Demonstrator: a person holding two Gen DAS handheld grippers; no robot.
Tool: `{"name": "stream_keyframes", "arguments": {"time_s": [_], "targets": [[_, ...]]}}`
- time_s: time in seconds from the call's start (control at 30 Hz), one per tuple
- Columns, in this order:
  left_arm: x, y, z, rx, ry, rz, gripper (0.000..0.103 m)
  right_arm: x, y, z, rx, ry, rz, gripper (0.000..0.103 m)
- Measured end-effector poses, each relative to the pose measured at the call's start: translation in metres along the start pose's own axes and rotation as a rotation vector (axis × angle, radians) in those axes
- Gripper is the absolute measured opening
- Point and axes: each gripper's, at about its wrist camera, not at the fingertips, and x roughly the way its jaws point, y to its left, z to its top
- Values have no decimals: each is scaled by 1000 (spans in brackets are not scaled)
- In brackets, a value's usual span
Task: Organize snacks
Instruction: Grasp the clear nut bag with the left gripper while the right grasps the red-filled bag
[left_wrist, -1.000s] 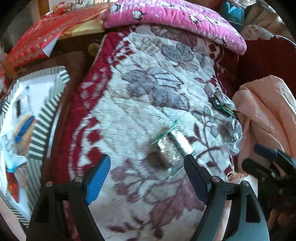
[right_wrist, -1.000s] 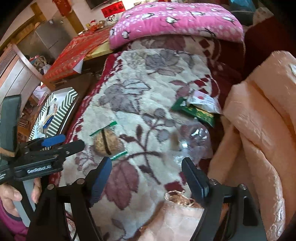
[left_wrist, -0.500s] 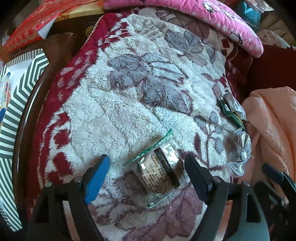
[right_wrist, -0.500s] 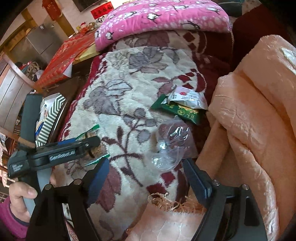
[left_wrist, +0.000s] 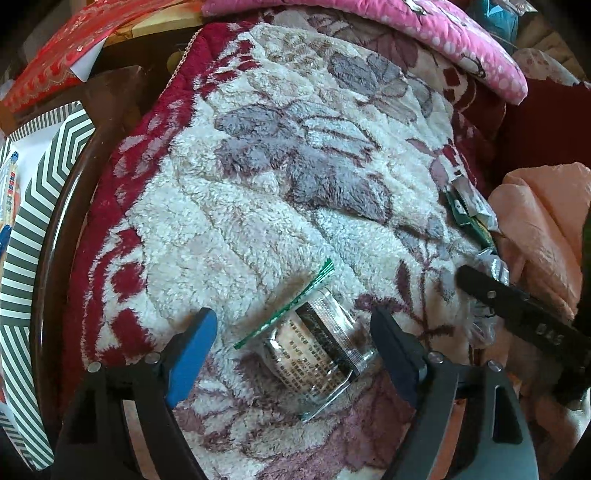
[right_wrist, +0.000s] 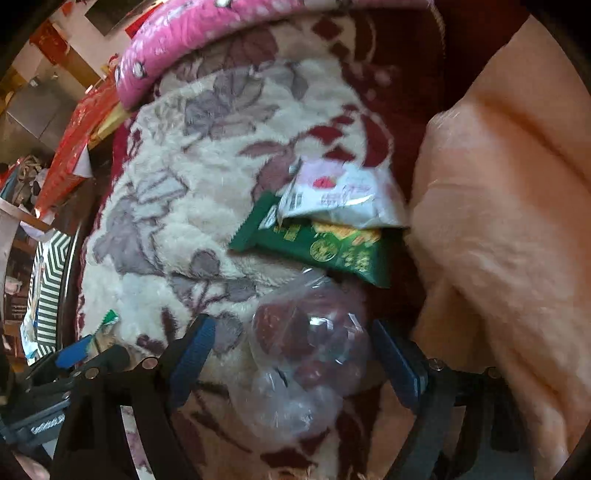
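while both grippers' fingers gape, unclamped: one clear packet (left_wrist: 317, 354), one bag (right_wrist: 306, 354), two wrappers.

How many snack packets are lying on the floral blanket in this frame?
4: a clear green-edged packet between the left gripper's fingers, a clear bag between the right gripper's, and a green packet under a white one. More may be hidden.

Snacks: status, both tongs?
Left tongs open over clear packet. Right tongs open around bag of red sweets. Green packet beyond; nothing blocking.
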Motion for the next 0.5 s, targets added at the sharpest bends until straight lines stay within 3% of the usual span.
{"name": "stream_keyframes", "arguments": {"time_s": [0.07,0.1,0.23,0.33,0.5], "targets": [[1,-4,-2,28,-11,13,85,3,0,-4,-24,-8,-21,65],[0,-4,-4,37,-20,13,84,2,-1,-7,-38,-20,-38,62],[-4,-2,-6,67,-36,2,57,-8,-12,-15,-32,-36,7,44],[-11,5,-10,92,-43,-8,50,-19,-7,-20,-56,-52,32,40],[-29,22,-16,90,-65,4,50,-38,27,-25,-133,-86,69,39]]}}
